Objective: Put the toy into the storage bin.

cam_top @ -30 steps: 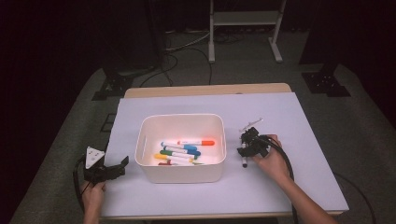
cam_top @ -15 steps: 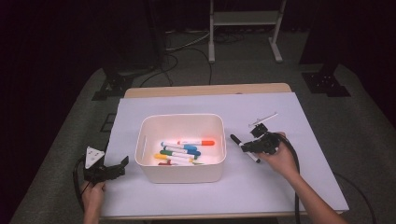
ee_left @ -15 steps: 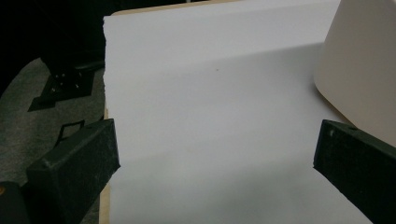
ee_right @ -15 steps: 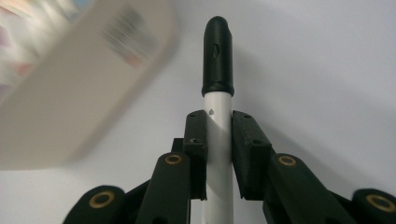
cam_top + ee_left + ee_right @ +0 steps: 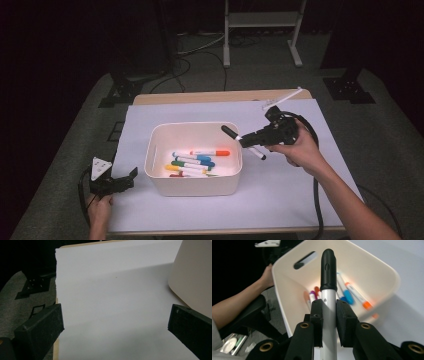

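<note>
A: Where's the marker (image 5: 243,142) right now?

B: Clamped in my right gripper (image 5: 250,141), jaws pinched on the white barrel. The black cap end pokes out over the near right edge of the white bin (image 5: 155,141). The other end hangs back over the table cover (image 5: 280,200).

A: Axis?

B: Long axis runs roughly left-right across the table, cap toward the bin. In the right gripper view the marker (image 5: 328,287) points straight into the bin mouth, above the markers already inside (image 5: 354,295).

A: Left side?

B: Left gripper (image 5: 131,174) rests on the table left of the bin, jaws wide apart, holding nothing. Right is the nearer one, obviously.

A: Change from a second ago?

B: Right hand has swung the marker from pointing down at the table to level, and moved it in toward the bin. Left hasn't budged.
</note>
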Demonstrator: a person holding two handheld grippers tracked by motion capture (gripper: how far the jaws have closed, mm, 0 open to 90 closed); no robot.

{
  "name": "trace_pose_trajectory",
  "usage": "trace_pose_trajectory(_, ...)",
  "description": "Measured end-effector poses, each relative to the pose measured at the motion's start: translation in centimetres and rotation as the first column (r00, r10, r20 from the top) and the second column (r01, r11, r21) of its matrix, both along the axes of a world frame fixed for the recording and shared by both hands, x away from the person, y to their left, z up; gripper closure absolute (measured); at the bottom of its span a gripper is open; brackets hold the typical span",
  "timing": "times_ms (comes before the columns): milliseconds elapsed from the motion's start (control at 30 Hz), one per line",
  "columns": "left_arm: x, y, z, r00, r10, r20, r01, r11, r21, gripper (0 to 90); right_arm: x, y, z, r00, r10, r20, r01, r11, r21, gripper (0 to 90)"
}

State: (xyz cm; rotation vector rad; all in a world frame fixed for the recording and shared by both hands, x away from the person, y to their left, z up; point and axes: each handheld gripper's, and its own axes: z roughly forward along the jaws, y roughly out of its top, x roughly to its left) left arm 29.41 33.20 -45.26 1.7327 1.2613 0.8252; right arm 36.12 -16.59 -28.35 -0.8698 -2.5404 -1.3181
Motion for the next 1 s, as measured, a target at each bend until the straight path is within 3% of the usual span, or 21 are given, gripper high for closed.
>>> trace_pose_trajectory(133,0.0,0.0,0.0,1.0000,0.000,0.001,0.000,1.0000,0.000,0.0,0.2,3.4,0.7,0.9958,0.092,-0.003,-0.092,0.996,-0.016,75.9)
trace_pose_trajectory(233,0.0,0.0,0.0,1.0000,0.000,0.003,0.000,1.0000,-0.005,0.0,0.4,6.1,0.4,0.9879,0.155,-0.009,-0.155,0.987,-0.045,75.9)
trace_pose_trajectory(267,0.0,0.0,0.0,1.0000,0.000,0.003,0.000,1.0000,-0.005,0.0,0.4,6.1,0.4,0.9879,0.155,-0.009,-0.155,0.987,-0.045,75.9)
trace_pose_trajectory(300,0.0,0.0,0.0,1.0000,-0.001,0.004,0.001,1.0000,-0.002,0.0,0.6,7.8,-0.1,0.9835,0.179,-0.027,-0.180,0.981,-0.069,75.9)
trace_pose_trajectory(333,0.0,0.0,0.0,1.0000,-0.001,0.004,0.001,1.0000,-0.002,0.0,0.6,7.8,-0.1,0.9835,0.179,-0.027,-0.180,0.981,-0.069,75.9)
trace_pose_trajectory(367,0.0,0.0,0.0,1.0000,-0.003,0.004,0.003,1.0000,-0.003,0.0,0.9,9.1,-0.6,0.9801,0.194,-0.043,-0.197,0.976,-0.092,75.9)
trace_pose_trajectory(533,0.0,0.1,0.0,1.0000,-0.005,0.003,0.005,1.0000,-0.008,0.0,1.2,11.4,-1.9,0.9718,0.227,-0.063,-0.234,0.961,-0.144,75.3)
trace_pose_trajectory(567,0.0,0.1,0.0,1.0000,-0.005,0.000,0.005,1.0000,-0.006,0.0,1.2,11.8,-2.1,0.9718,0.226,-0.067,-0.234,0.960,-0.154,73.9)
trace_pose_trajectory(600,0.0,0.1,0.0,1.0000,-0.005,0.004,0.005,1.0000,-0.007,0.0,1.3,12.1,-2.3,0.9716,0.226,-0.071,-0.235,0.959,-0.159,66.3)
trace_pose_trajectory(633,0.0,0.1,0.0,1.0000,-0.006,0.008,0.006,1.0000,-0.005,0.0,1.5,12.3,-2.6,0.9701,0.229,-0.081,-0.240,0.956,-0.167,61.6)
trace_pose_trajectory(800,-0.1,0.1,0.0,0.9999,-0.007,0.009,0.007,0.9999,-0.010,0.0,1.3,12.1,-2.7,0.9772,0.203,-0.062,-0.211,0.961,-0.181,56.4)
trace_pose_trajectory(1000,-0.1,0.1,0.0,0.9999,-0.011,0.007,0.011,0.9999,-0.001,0.0,0.4,8.6,-1.5,0.9874,0.157,-0.019,-0.158,0.978,-0.134,47.8)
